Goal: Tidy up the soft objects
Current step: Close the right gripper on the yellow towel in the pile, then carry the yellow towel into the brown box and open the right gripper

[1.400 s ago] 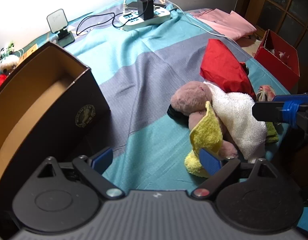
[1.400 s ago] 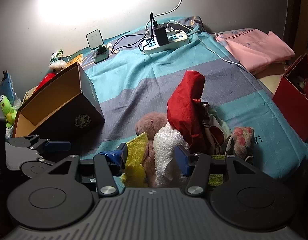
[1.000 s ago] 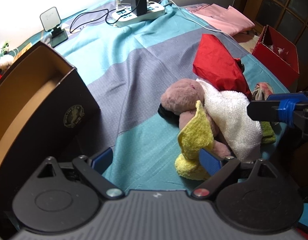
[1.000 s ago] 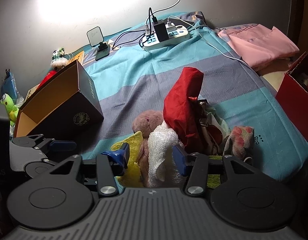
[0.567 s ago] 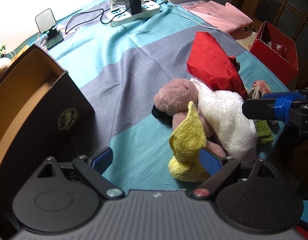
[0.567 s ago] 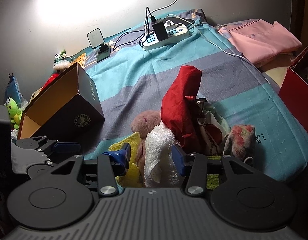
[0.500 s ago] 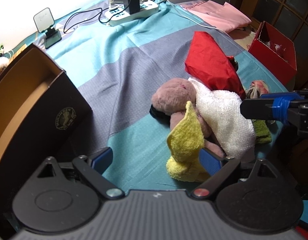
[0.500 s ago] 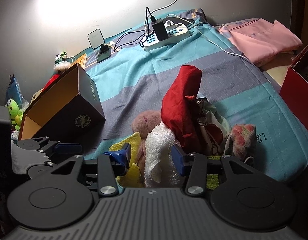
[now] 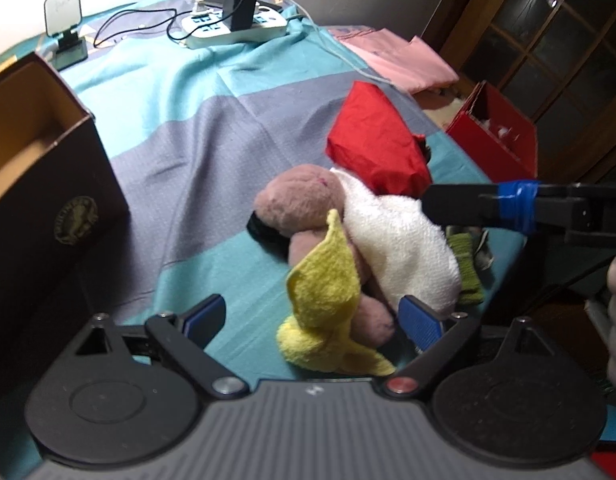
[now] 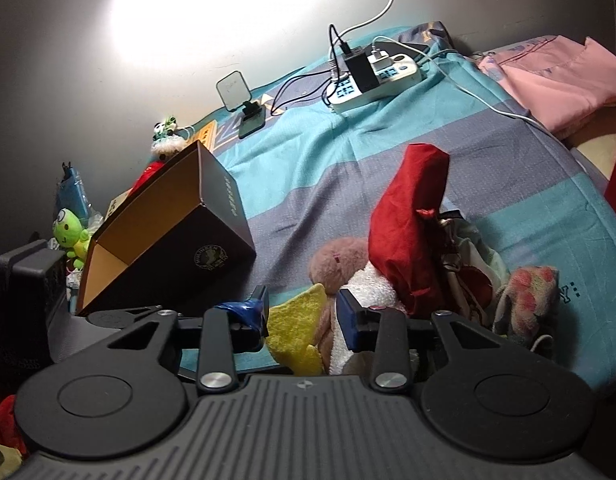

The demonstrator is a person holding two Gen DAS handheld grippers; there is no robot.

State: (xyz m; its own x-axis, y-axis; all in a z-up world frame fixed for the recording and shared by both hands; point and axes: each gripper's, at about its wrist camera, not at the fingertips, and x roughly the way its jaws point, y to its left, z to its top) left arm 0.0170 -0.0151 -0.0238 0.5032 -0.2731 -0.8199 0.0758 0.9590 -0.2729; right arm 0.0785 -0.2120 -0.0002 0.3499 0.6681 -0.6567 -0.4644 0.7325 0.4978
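Observation:
A pile of soft things lies on the striped bed: a pink plush toy (image 9: 304,200), a yellow cloth (image 9: 327,292), a white towel (image 9: 403,240), a red cloth bag (image 9: 375,144) and a green cloth (image 9: 465,264). My left gripper (image 9: 311,320) is open, with the yellow cloth and the plush's leg between its fingers. My right gripper (image 10: 304,316) is open around the yellow cloth (image 10: 300,328) and the plush (image 10: 335,260), its right pad against the white towel (image 10: 371,284). Its finger (image 9: 479,204) shows in the left wrist view over the towel.
An open brown cardboard box (image 9: 36,168) lies at the left, also in the right wrist view (image 10: 168,240). A red box (image 9: 495,136) stands at the right. A power strip (image 9: 236,24), cables, a phone stand (image 9: 66,28) and folded pink fabric (image 9: 399,60) lie at the back.
Both grippers have moved closer in on the pile. The right gripper's jaws have narrowed and now straddle the yellow cloth and plush instead of the white towel.

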